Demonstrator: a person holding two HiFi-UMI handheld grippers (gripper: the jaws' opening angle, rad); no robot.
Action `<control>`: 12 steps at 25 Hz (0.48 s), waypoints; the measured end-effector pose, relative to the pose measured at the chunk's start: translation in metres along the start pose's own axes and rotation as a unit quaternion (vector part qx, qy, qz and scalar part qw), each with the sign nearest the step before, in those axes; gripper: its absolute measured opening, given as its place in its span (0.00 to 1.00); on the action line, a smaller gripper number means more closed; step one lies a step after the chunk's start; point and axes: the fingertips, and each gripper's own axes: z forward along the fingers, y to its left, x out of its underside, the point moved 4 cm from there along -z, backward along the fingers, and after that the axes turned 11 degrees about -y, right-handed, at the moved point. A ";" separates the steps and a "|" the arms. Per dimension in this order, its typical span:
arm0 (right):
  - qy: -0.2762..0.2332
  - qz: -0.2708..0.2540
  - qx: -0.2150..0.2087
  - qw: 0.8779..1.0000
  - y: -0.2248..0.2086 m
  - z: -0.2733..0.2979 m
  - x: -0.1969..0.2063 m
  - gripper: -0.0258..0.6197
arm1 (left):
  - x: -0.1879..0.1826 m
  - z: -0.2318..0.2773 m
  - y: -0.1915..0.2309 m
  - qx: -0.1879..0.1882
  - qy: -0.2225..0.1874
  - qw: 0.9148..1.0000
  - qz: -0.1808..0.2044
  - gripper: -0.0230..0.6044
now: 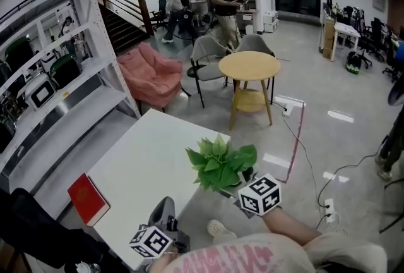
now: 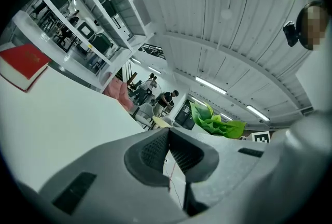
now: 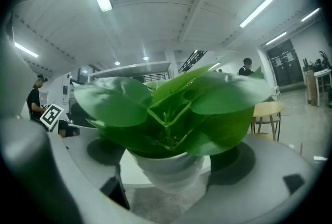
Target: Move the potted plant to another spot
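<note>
**Potted plant gripped at the table's near right corner**

Seen from the head view: a white table [image 1: 142,167] slanting across the lower left. Just off its near right corner, a potted plant [image 1: 221,164] with broad bright green leaves, held by the right gripper [image 1: 238,188]. From the right gripper view [image 3: 168,176], both jaws pressed against the sides of the plant's white pot [image 3: 166,166], one on each side, leaves [image 3: 171,109] spreading above them. Grey floor visible under the pot there, with a strip of white table behind it. Cannot tell whether the pot's base touches the table edge.

Lower down, at the table's near edge, the left gripper [image 1: 166,212], well apart from the plant. In the left gripper view [image 2: 168,153], ribbed pads pressed together with nothing between them, pointing across the table top towards the plant [image 2: 212,122].

Near the table's left edge, a red book [image 1: 88,200] lying flat, also in the left gripper view [image 2: 23,65].

Beyond the table: white shelving [image 1: 60,85] on the left, a pink armchair [image 1: 151,76], a round wooden table [image 1: 249,67] with grey chairs, and people standing far back [image 1: 227,3]
</note>
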 end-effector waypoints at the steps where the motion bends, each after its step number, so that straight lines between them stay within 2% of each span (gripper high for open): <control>1: 0.001 -0.002 0.001 1.000 -0.005 0.002 0.000 0.81 | 0.001 0.008 0.001 0.002 0.003 1.000 -0.002 0.04; 4: 0.002 0.001 0.005 1.000 -0.022 0.014 -0.002 0.81 | 0.003 0.034 0.003 0.010 0.011 1.000 -0.003 0.04; 8: 0.001 0.035 0.013 0.999 -0.051 0.039 -0.001 0.81 | 0.000 0.071 0.013 0.014 0.012 1.000 -0.002 0.04; 12: 0.005 0.026 0.006 1.000 -0.071 0.077 -0.009 0.81 | -0.013 0.113 0.030 0.009 0.009 1.000 -0.004 0.04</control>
